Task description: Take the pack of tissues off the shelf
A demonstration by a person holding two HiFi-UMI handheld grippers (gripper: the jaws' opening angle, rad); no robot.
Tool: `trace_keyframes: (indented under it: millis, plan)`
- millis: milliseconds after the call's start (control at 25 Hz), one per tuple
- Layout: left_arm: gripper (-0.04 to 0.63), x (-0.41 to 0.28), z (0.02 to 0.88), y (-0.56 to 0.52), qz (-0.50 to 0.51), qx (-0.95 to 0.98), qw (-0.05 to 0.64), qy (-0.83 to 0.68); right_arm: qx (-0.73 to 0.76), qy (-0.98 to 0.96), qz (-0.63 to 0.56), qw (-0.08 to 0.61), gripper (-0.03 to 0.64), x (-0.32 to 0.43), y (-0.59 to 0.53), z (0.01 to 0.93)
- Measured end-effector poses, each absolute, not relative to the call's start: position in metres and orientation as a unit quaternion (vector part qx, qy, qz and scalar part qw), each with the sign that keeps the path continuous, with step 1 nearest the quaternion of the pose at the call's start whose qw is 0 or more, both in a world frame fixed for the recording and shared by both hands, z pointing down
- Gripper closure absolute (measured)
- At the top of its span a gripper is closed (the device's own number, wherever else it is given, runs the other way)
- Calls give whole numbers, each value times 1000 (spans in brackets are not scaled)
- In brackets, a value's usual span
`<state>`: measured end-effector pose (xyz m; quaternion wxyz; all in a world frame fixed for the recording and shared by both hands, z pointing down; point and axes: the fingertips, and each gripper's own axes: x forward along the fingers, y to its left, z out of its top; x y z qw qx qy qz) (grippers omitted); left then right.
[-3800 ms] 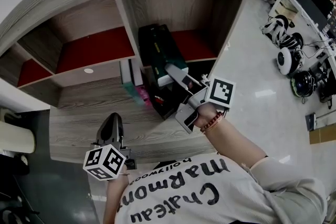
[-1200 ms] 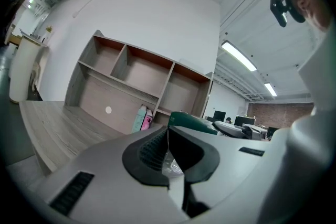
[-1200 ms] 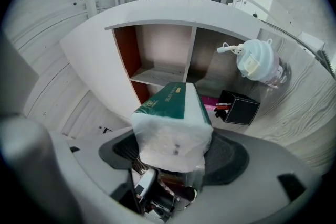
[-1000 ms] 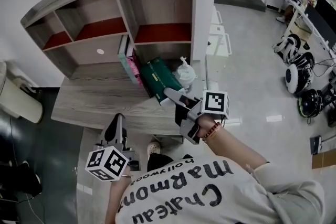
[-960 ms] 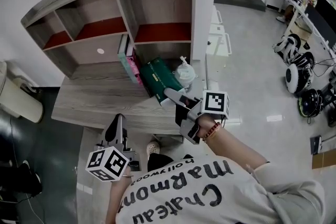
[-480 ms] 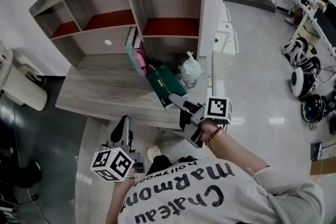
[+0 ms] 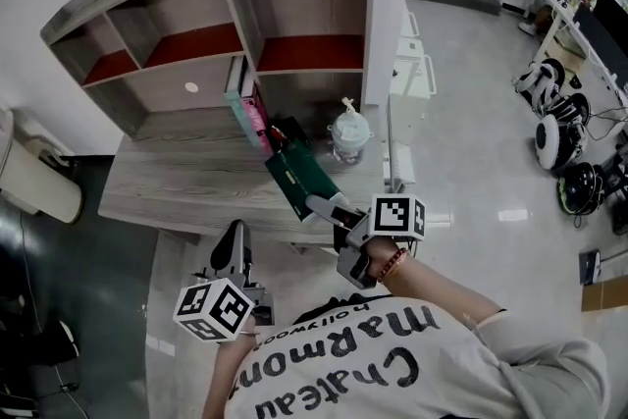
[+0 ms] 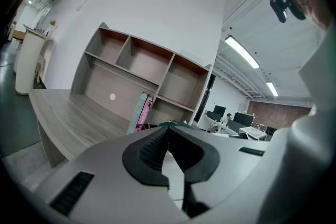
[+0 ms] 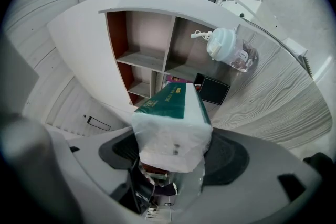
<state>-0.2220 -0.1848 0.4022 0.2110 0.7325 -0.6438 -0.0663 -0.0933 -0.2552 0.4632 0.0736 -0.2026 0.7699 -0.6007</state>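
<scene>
my right gripper [image 7: 319,203] is clamped on the near short end of the long green-topped pack of tissues in pale plastic wrap [image 7: 297,178], its jaws wide because the pack is fat. gripping that end keeps the pack's length pointing far, away from my body. the pack hangs over the near edge of the grey wooden desk [image 7: 167,186], well clear of the grey shelf unit with red-backed compartments [image 7: 294,15], so i judge the removal nearly done. my left gripper [image 7: 234,238] hangs low at near left, jaws together and empty, out of the way.
</scene>
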Motion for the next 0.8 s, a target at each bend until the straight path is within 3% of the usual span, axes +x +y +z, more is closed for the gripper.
trace_keyframes:
  millis: [800]
  plan:
    - [577,-236,419,-184,-49,728,213,-650,-307,855,-419,2,264,-86,-277,460]
